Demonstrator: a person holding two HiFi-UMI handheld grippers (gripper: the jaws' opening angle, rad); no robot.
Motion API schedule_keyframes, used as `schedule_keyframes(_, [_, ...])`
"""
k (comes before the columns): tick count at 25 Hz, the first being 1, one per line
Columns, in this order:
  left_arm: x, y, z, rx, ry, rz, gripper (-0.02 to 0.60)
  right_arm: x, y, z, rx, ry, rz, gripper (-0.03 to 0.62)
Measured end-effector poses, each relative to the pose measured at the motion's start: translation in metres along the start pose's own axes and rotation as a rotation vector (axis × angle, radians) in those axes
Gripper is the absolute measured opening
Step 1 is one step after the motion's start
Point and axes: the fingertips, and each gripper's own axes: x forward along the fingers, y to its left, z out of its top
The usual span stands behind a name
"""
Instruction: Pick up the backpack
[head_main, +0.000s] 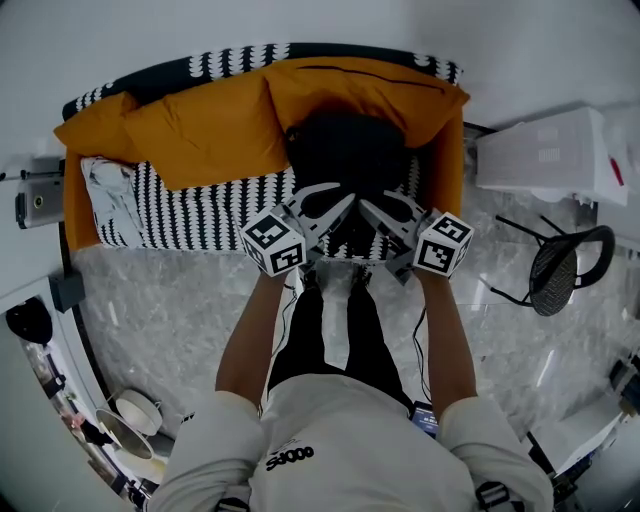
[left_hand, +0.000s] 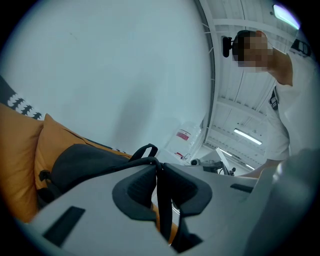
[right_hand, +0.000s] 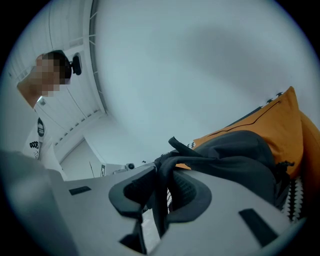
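backpack (head_main: 345, 150), black and slumped, was found on the sofa (head_main: 200, 215) (the one draped in a black-and-white patterned cover), leaned back against the orange cushions (head_main: 205, 135) that were ranged behind it and at both sides. both grippers were held at its front edge, close together, each pointed nearly level toward it. the left gripper (left_hand: 159, 172) was seen clamped on a thin black strap (left_hand: 163, 205): the dark pads were pressed together on the webbing, which was drawn taut from the top of the bag to the jaw tips and hung down between them. the right gripper (right_hand: 162, 182) was likewise closed on a second strap (right_hand: 161, 200), a bunched band of dark fabric gathered at the tips and pinched between the pads, with the bulk of the bag lying just beyond and to the right in that view. whether the bag had been raised clear of the seat could not be told. in the head view the two forearms (head_main: 250, 340) were stretched forward above a grey marbled floor (head_main: 160, 310). a black wire chair (head_main: 565, 265) was placed well to the right of the sofa, and a white cabinet (head_main: 545, 150) was set near the sofa's right end.
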Motion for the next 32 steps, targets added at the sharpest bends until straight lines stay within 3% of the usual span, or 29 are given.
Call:
schedule_keyframes(9, [0.012, -0.003, -0.003, -0.010, 0.009, -0.021, 0.107, -0.011, 0.000, 0.012, 0.012, -0.031, 0.041, 0.078])
schedule_keyframes(17, [0.014, -0.014, 0.002, -0.052, 0.002, -0.083, 0.099, -0.018, 0.011, 0.022, 0.010, -0.050, 0.031, 0.075])
schedule_keyframes(23, [0.009, -0.023, 0.015, 0.012, -0.009, -0.075, 0.055, -0.018, 0.024, 0.042, -0.039, -0.070, 0.002, 0.072])
schedule_keyframes(32, [0.002, -0.058, 0.069, 0.121, -0.095, -0.095, 0.048, -0.028, 0.071, 0.083, -0.225, -0.066, 0.010, 0.068])
